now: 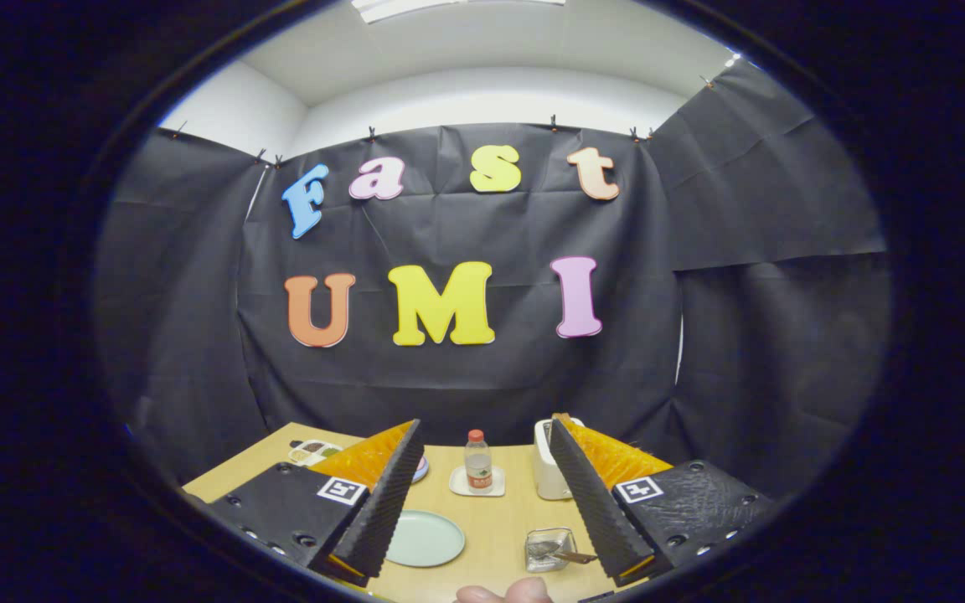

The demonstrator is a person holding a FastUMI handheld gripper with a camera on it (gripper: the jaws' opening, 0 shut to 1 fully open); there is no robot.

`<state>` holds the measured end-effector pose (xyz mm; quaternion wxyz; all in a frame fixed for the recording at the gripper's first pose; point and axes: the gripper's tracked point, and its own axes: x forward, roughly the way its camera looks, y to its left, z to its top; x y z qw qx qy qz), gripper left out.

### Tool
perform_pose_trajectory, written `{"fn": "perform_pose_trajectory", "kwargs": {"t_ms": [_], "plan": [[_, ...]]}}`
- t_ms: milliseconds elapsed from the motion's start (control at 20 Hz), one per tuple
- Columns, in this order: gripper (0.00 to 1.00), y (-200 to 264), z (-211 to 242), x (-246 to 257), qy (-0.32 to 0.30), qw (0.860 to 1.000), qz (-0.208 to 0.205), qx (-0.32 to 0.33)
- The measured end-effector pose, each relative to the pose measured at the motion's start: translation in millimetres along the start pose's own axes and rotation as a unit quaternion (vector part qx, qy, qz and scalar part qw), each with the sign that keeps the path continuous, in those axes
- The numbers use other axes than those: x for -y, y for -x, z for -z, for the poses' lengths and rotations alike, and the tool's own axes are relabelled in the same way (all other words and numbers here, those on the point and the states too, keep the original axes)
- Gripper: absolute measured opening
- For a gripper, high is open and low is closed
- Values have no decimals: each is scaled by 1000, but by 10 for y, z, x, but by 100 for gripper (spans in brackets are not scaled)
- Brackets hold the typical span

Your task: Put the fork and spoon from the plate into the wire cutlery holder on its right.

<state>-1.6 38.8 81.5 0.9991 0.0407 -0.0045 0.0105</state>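
**Gripper hanging open above the table, cutlery sitting in the wire holder**

The wooden table [495,536] is stretching out below, under the dark cloth wall of the booth. The gripper [487,502] is hovering over it with its fingers spread wide apart and nothing between them. Between the fingers, a pale green plate [425,538] is lying bare on the table beside the left finger. A white container [548,471] is standing partly behind the right finger. Beyond the plate, a small bottle [477,461] with a red cap is standing upright on a white coaster. The wire cutlery holder [549,548] is sitting right of the plate, just beside the right finger, with cutlery lying in it and a handle sticking out toward that finger. Fingertips of a hand [503,594] are showing nearest the camera.
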Motion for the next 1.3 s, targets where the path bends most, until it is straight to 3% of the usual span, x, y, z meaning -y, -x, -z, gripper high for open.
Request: {"fn": "perform_pose_trajectory", "kwargs": {"t_ms": [1300], "plan": [[93,30,-92,50,6,1000,26,13]]}}
